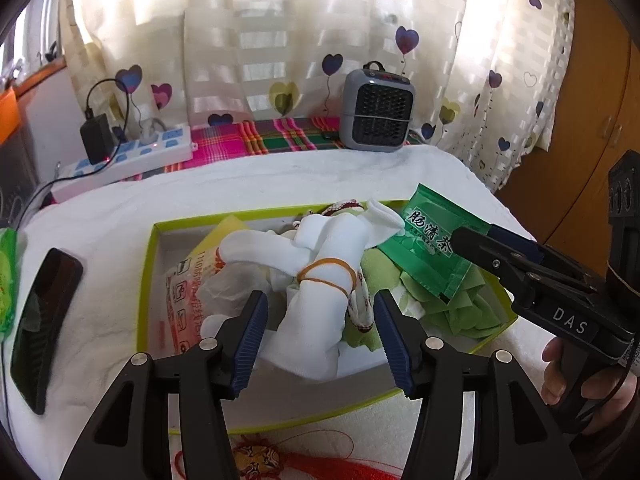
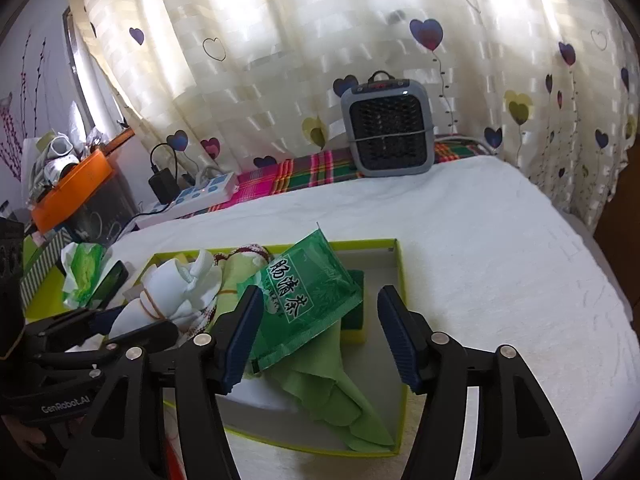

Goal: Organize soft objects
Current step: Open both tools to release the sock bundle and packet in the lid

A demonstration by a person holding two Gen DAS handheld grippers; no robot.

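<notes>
A shallow box with a yellow-green rim [image 1: 146, 272] [image 2: 400, 280] lies on a white cloth-covered surface. Inside it lies a white sock bundle [image 1: 320, 292] [image 2: 168, 288] bound with a rubber band. My left gripper [image 1: 322, 308] [image 2: 132, 320] is open, its blue pads on either side of the bundle with gaps showing. A green tea packet [image 1: 432, 248] [image 2: 316, 292] rests on a green cloth [image 1: 468, 312] [image 2: 344, 396] and a yellow-green sponge [image 2: 356, 304]. My right gripper [image 2: 320, 300] [image 1: 474, 234] stands open over the packet, which lies near its left finger.
A dark phone [image 1: 44, 320] and a green tissue pack [image 2: 84, 272] lie left of the box. A grey heater [image 1: 378, 108] and a power strip [image 1: 132, 156] stand at the back by the curtain. A red tassel ornament [image 1: 280, 464] lies in front of the box.
</notes>
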